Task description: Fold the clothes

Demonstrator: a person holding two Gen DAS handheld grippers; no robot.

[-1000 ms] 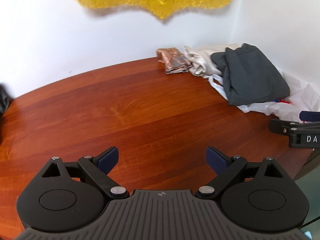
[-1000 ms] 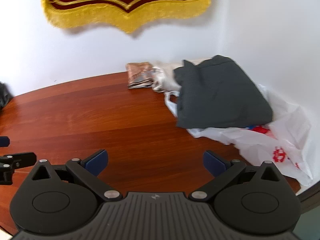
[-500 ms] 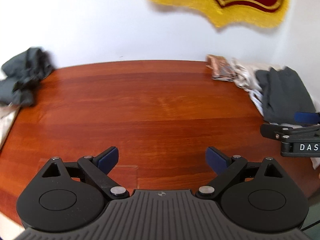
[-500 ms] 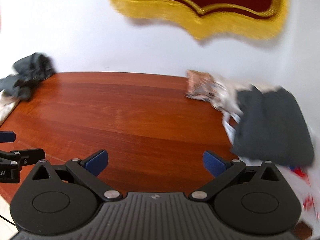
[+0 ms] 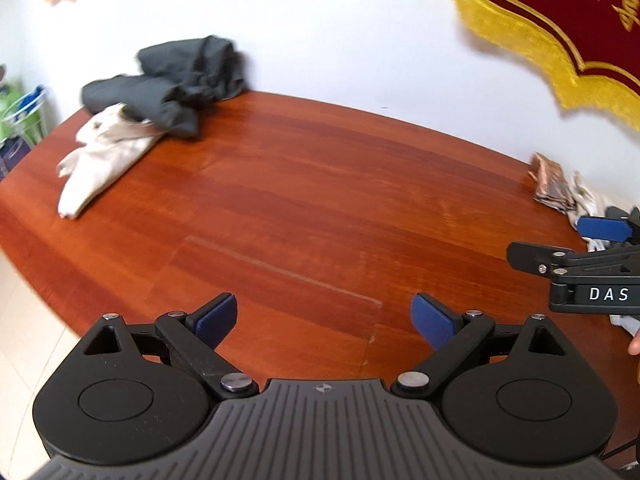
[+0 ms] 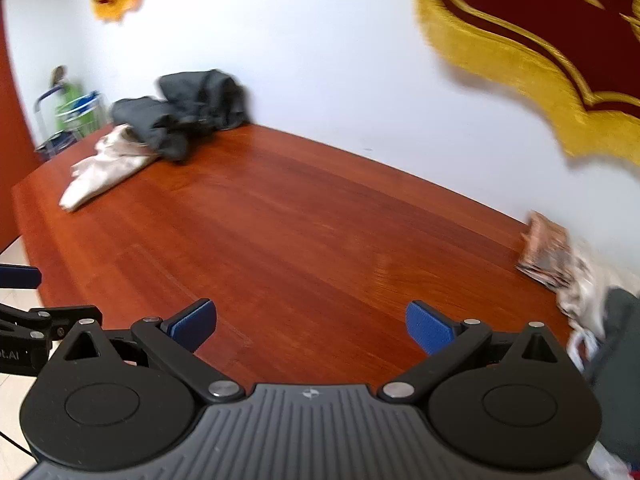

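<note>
Well apart, crumpled clothes (image 5: 160, 92) lie beyond left tool (image 5: 324, 320)

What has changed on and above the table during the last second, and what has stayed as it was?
Both grippers swung leftward: the folded stack slid to the right edge of view, and the crumpled dark garment and cream cloth came into view. Nothing was gripped; left gripper and right gripper stay open over the table.

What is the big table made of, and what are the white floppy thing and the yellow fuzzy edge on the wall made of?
The reddish-brown table looks like polished wood: grain streaks, slight shine. The crumpled cream-white garment seems soft woven cloth, wrinkled and limp. The yellow fringe on the dark red wall banner looks like thread or yarn tassels.
</note>
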